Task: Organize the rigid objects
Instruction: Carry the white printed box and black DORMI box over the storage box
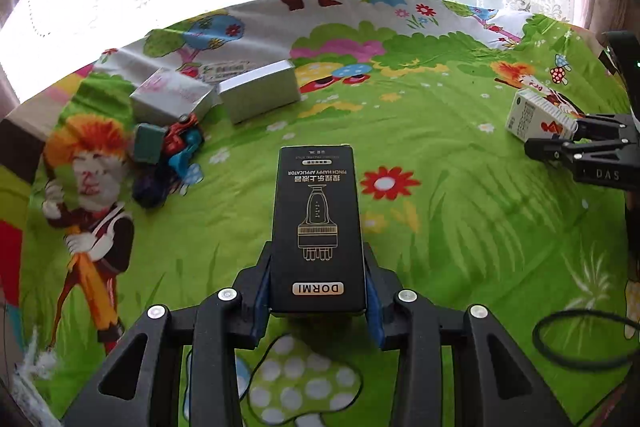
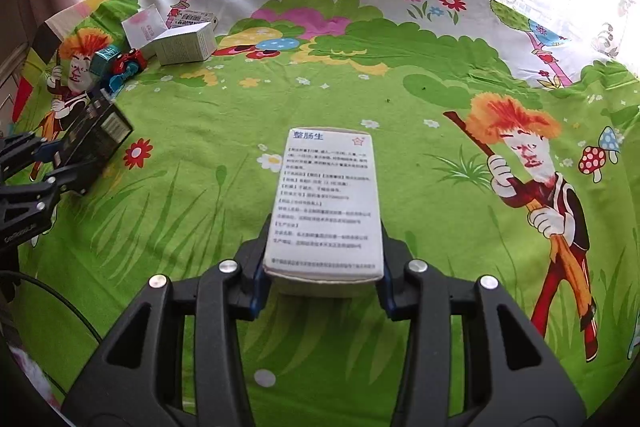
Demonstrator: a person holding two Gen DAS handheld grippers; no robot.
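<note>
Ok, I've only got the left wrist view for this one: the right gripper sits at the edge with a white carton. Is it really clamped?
Observer: Yes. In the right wrist view the right gripper has a pad pressed on each long side of the white carton, near its close end.
Operator: What's on its top face?
Observer: A blue Chinese heading, a red star in the far corner, and lines of small print.
Operator: Anything on my black DORMI box that I can't see?
Observer: The far end face of the black DORMI box carries a pale printed label.
</note>
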